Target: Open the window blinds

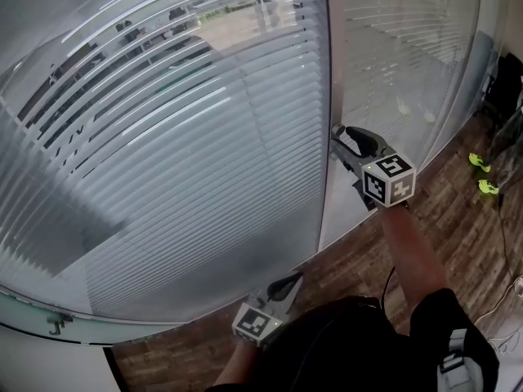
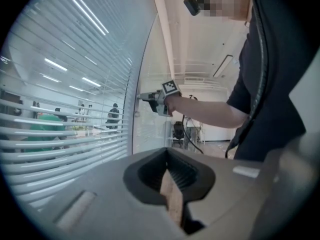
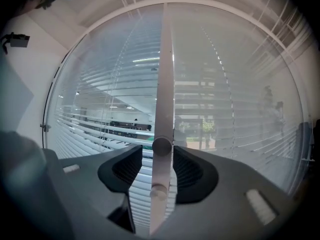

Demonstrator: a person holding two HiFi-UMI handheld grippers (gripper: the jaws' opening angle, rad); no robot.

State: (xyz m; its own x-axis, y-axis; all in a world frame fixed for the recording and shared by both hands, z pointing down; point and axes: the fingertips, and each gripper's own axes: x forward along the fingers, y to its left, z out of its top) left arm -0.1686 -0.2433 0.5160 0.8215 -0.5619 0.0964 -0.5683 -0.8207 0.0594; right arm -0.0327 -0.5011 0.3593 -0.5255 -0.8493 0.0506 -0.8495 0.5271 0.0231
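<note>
Window blinds point(image 1: 163, 162) behind the glass of the left pane, slats horizontal and tilted far enough that the space beyond shows between them. A second set point(image 1: 400, 64) in the right pane looks hazier and more closed. The two panes meet at an upright frame post point(image 3: 165, 74), which carries a small round knob point(image 3: 161, 146) with a second one just below it. These are probably the tilt controls, which would explain why work is done at the post and not at the slats.

The right gripper point(image 1: 341, 135) is held level against the post. Its fingers point(image 3: 187, 171) stand well apart with the upper knob between them and a sliver of gap visible on the left side. It therefore brackets the knob without clamping it, a position suited either to taking a fresh hold for another twist or to backing away.

The left gripper point(image 1: 286, 287) hangs low near the person's body, over the wooden floor point(image 1: 458, 235) and clear of the window. Its fingers are only a narrow slit apart with nothing between them, so it is judged idle.
</note>
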